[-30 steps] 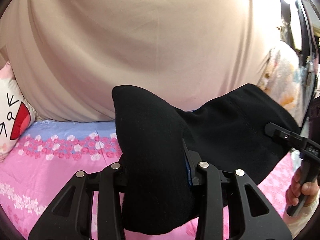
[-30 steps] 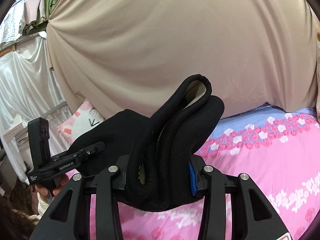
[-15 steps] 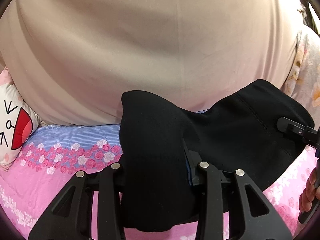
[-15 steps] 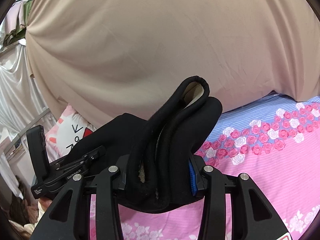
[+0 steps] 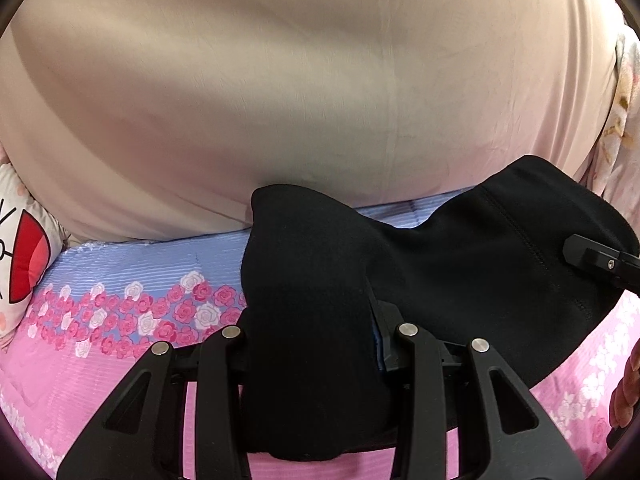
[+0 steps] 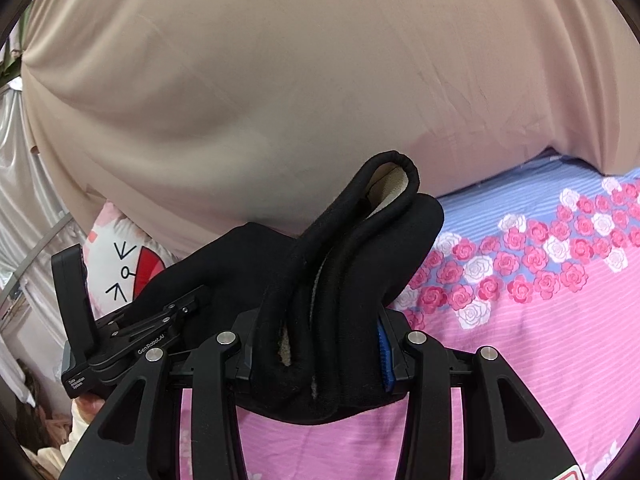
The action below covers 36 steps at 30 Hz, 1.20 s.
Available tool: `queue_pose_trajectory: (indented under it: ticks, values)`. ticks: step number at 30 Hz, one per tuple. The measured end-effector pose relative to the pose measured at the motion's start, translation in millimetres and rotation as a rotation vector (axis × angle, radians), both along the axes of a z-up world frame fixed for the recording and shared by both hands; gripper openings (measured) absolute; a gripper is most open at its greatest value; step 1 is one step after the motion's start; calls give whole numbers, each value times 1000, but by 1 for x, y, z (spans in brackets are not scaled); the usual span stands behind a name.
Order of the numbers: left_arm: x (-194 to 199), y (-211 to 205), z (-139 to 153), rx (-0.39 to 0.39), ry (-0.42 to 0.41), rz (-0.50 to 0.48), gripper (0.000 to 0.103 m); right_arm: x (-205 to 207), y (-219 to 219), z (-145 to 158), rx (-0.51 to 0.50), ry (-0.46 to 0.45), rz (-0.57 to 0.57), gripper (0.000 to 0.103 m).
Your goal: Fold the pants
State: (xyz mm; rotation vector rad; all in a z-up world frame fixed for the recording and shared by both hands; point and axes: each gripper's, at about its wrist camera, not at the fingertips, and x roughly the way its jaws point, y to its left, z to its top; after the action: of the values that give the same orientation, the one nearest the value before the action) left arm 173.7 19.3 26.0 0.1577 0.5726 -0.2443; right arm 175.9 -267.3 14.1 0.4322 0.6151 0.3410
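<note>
Pants (image 5: 460, 264) hang lower over the pink bed (image 5: 100, 368) than 1 second ago, so I'm laying them down; left gripper (image 5: 316, 344) and right gripper (image 6: 320, 344) stay clamped on bunched fabric.

We see black pants (image 5: 460, 264) bunched into thick folds, lifted above the pink floral bed (image 5: 120, 364), a pale fleecy lining showing at one rolled edge.

White "GenRobot.AI" lettering on the black arm of the left tool (image 6: 182, 312), seen in the right wrist view; small white label on that unit's base block, too small to read; no other legible text
</note>
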Motion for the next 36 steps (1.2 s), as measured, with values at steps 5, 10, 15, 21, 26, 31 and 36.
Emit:
queue_pose_trajectory:
  ticks: [5,10,15,21,26,31,36]
  values:
    - [9,-2,-14,7,24,7,36,10,-1,-17,2,34,-1,40]
    - [12,-5,-24,13,32,12,36,17,-2,-31,2,56,-3,40]
    - [13,-5,-29,11,20,12,36,21,-2,-38,-3,58,-3,40]
    - [14,-7,-38,16,28,19,36,28,-9,-55,1,93,-15,40]
    - [15,-6,-43,19,33,24,39,29,-11,-63,-2,109,-13,40]
    - [14,-2,-34,-11,44,14,36,26,-8,-59,8,125,-7,40]
    - [-8,12,22,-93,-27,-24,36,0,-3,7,20,-40,9,39]
